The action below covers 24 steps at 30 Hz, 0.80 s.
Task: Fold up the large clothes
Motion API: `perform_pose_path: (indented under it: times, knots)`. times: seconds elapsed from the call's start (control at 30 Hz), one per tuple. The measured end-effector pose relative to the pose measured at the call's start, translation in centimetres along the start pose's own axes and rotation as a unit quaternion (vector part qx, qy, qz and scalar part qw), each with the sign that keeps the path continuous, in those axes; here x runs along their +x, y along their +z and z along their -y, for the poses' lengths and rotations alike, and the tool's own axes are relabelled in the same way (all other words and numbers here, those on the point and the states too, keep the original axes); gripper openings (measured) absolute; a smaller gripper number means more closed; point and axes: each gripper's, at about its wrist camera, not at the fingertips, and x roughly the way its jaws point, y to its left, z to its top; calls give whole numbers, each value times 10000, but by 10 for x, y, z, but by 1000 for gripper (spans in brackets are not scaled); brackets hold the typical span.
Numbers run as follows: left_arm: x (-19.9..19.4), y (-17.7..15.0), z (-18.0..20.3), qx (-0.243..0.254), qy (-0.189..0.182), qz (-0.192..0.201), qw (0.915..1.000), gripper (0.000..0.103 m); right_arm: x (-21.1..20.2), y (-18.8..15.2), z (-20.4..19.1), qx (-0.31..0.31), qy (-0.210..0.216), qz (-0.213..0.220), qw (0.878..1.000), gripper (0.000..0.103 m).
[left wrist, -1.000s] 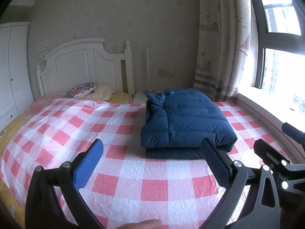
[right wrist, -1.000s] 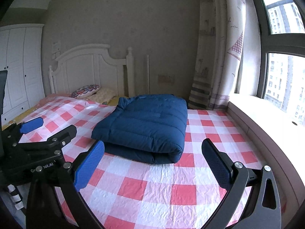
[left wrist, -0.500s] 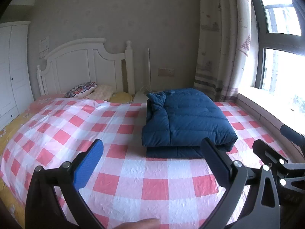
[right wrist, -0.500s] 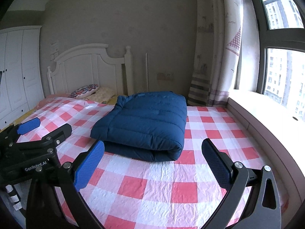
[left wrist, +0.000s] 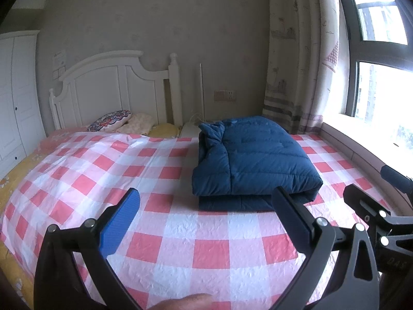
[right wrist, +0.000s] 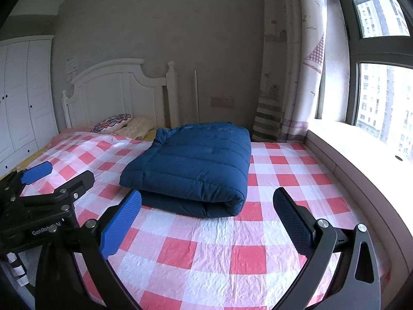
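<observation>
A dark blue quilted jacket [left wrist: 253,160] lies folded into a thick rectangle on the red-and-white checked bed cover [left wrist: 180,232]; it also shows in the right wrist view [right wrist: 196,165]. My left gripper [left wrist: 206,206] is open and empty, held above the cover in front of the jacket and apart from it. My right gripper [right wrist: 206,206] is open and empty, also short of the jacket's near fold. The left gripper's body [right wrist: 46,196] shows at the left of the right wrist view.
A white headboard [left wrist: 113,90] and pillows [left wrist: 111,120] stand at the far end of the bed. A window ledge [right wrist: 361,160] runs along the right side, with a curtain [right wrist: 289,77] behind. A white wardrobe [right wrist: 23,103] is at the left.
Both grippers have drifted back slightly and stayed open. The folded jacket has not moved.
</observation>
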Motion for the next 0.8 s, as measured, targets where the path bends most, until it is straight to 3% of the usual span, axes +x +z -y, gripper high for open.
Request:
perform_pose_path:
  times: [0.67, 0.8]
  knots:
    - [-13, 5, -17, 70, 3, 223, 9997, 101, 3, -3, -3, -115, -167, -7, 9998, 98]
    - [-10, 3, -14, 29, -170, 226, 9996, 101, 8, -6, -6, -140, -159, -94, 9997, 98]
